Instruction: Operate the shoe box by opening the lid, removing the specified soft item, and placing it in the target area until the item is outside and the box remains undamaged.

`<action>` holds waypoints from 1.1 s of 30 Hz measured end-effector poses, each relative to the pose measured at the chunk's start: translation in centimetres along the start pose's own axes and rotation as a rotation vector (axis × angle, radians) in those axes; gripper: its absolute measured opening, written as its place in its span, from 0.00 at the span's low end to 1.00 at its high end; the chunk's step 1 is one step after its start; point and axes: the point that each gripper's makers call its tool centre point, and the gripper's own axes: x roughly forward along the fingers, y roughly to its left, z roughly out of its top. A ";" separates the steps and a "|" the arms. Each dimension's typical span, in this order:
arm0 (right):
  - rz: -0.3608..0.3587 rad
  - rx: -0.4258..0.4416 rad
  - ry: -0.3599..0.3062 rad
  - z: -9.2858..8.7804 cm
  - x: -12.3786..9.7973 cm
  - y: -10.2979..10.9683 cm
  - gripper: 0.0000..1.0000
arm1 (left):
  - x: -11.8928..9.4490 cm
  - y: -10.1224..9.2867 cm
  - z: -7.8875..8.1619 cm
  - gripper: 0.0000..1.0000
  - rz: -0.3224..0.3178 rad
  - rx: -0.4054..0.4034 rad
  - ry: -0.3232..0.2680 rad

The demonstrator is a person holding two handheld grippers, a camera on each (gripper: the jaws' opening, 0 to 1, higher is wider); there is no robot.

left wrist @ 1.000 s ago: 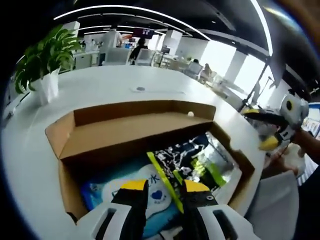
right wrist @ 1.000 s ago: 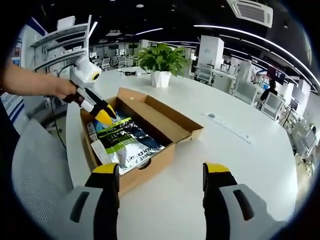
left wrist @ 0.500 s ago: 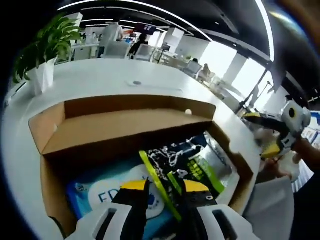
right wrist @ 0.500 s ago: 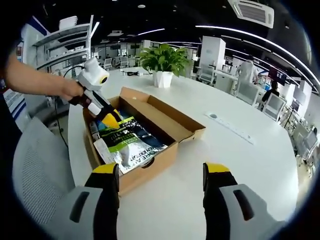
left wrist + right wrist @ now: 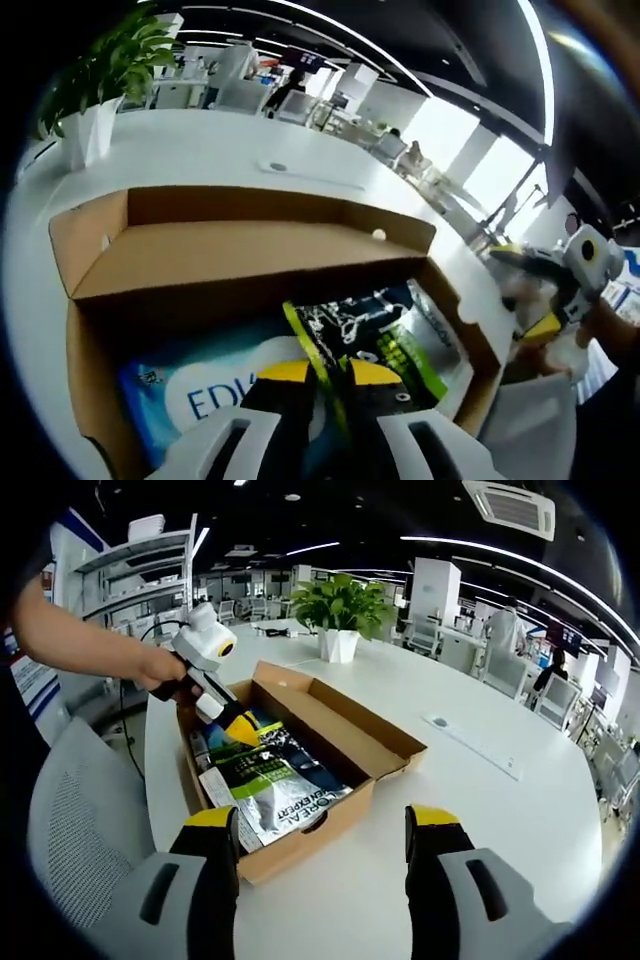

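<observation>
Shoe box (image 5: 300,770) sits open at centre frame on the white table (image 5: 480,810), black-and-green pouch (image 5: 365,330) inside. Left gripper (image 5: 325,372) pinches the pouch's green edge; right gripper (image 5: 325,830) wide, idle. Risk: thin edge slips, or the pouch snags and drags the cardboard wall.
</observation>
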 end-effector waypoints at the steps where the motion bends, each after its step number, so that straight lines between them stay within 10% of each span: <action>1: 0.005 -0.003 0.001 0.0 0.1 0.1 0.64 | -0.1 0.0 0.1 0.08 -0.001 -0.001 -0.003; 33: 0.125 -0.051 0.016 -0.1 4.6 4.4 0.55 | -2.1 -2.1 2.1 0.02 0.000 0.020 -0.022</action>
